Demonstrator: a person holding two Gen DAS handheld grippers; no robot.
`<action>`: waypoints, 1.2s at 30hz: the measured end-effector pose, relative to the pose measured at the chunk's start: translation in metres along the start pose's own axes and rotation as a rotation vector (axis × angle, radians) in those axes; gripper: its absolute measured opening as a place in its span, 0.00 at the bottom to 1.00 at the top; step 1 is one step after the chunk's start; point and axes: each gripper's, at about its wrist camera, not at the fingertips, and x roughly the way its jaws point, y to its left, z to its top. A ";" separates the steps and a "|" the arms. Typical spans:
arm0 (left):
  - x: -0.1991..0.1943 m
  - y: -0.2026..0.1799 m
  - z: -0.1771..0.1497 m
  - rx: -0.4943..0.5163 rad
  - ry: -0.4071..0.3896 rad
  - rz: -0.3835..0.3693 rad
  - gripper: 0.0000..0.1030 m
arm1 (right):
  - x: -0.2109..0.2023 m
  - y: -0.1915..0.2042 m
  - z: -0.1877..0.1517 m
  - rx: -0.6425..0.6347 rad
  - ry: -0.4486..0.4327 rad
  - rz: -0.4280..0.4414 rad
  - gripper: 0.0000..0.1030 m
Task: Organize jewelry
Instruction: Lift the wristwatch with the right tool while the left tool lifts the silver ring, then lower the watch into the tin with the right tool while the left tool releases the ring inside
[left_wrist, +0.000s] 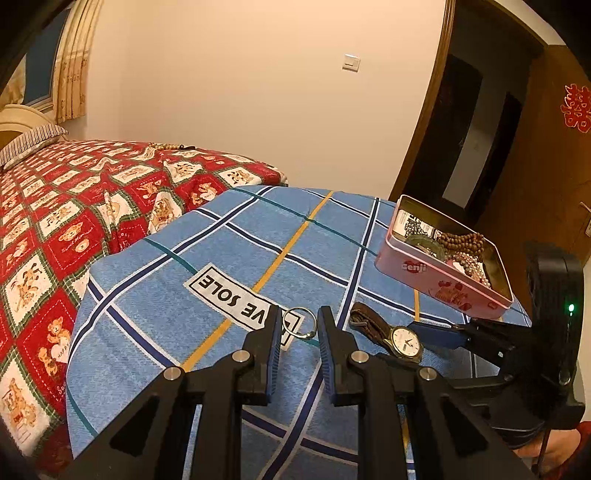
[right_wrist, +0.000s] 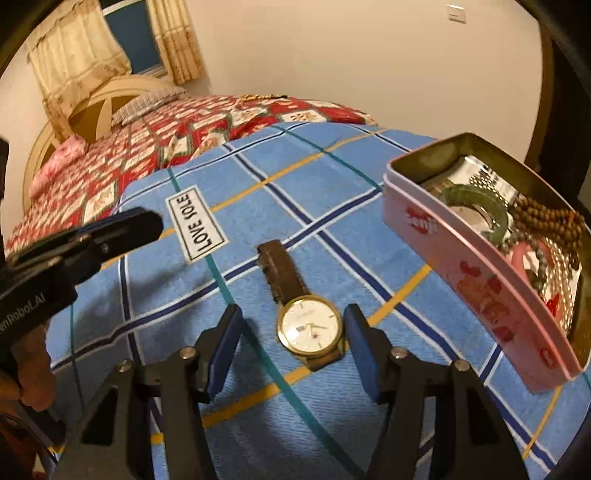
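A gold-rimmed watch (right_wrist: 309, 328) with a white dial and brown strap lies flat on the blue plaid cloth (right_wrist: 258, 192). My right gripper (right_wrist: 293, 323) is open, its jaws on either side of the watch face, not touching it. In the left wrist view the watch (left_wrist: 402, 341) lies right of my left gripper (left_wrist: 298, 321), which is open around a small metal ring (left_wrist: 303, 322) on the cloth. A pink tin (right_wrist: 476, 280) holds a green bangle (right_wrist: 476, 206), brown beads (right_wrist: 546, 218) and other bracelets; it also shows at the right in the left wrist view (left_wrist: 439, 277).
The blue cloth (left_wrist: 221, 258) covers a raised surface beside a bed with a red patterned quilt (left_wrist: 74, 206). A beaded item (left_wrist: 166, 147) lies on the far side of the bed. A dark wooden door (left_wrist: 480, 147) stands behind the tin.
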 end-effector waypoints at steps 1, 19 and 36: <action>0.000 -0.001 -0.001 0.001 0.003 -0.001 0.19 | 0.000 0.002 0.000 -0.016 0.003 -0.016 0.54; -0.003 -0.008 -0.008 0.010 0.010 0.003 0.19 | -0.048 -0.010 -0.022 0.052 -0.180 0.001 0.37; 0.005 -0.044 0.004 0.077 -0.018 -0.086 0.19 | -0.109 -0.048 -0.021 0.231 -0.462 -0.128 0.37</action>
